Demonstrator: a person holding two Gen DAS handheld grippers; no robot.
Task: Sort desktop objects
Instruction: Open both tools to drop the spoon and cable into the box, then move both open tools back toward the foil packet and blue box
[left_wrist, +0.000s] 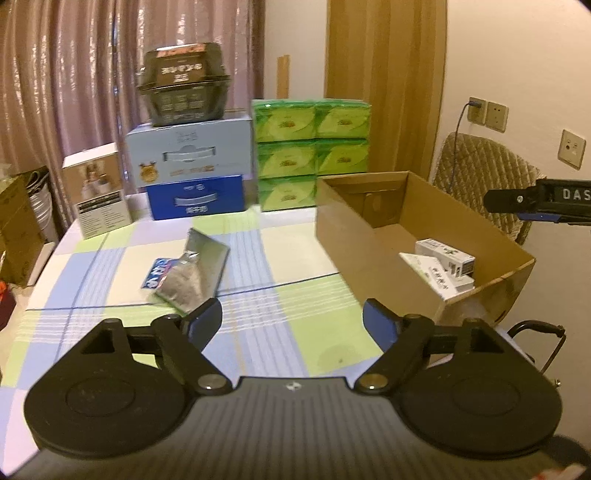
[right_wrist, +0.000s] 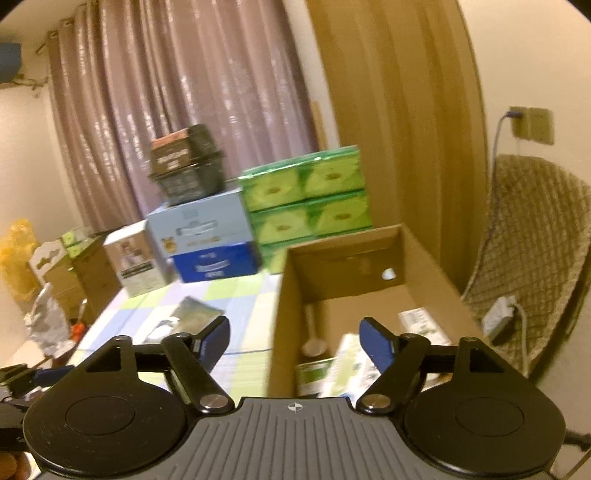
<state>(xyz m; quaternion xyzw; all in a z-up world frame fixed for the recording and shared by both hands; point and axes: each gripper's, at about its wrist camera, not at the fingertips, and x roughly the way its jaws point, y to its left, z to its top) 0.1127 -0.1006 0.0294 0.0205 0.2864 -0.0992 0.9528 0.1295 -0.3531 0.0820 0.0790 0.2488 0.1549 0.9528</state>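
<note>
- Left gripper (left_wrist: 292, 322): nearest the left wrist camera, above the checked tablecloth (left_wrist: 258, 332); jaws spread wide, nothing between the blue fingertips (left_wrist: 207, 319).
- Right gripper (right_wrist: 294, 341): jaws likewise spread and empty, positioned above the near left wall of the cardboard box (right_wrist: 295, 291) (blue pads on either side of that wall in the right wrist view).
- Silver foil pouch (left_wrist: 192, 273): lies crumpled on the tablecloth just beyond the left fingertip, overlapping a blue-and-white packet (left_wrist: 157, 275); both outside the box.
- Cardboard box (left_wrist: 369, 251): open-topped, on the right part of the table. Inside are a small white carton (left_wrist: 445, 258) resting on a flat white carton (left_wrist: 434, 275); the right wrist view also shows a green-and-white package (right_wrist: 312, 376) on the box floor.
- Far table edge: white product box (left_wrist: 99, 190), dark blue box (left_wrist: 195, 197) with a light blue carton (left_wrist: 192, 153) on top, and a black container (left_wrist: 183, 85) on that.
- Green tissue packs (left_wrist: 310, 155): stacked three high beside those cartons, behind the box.
</note>
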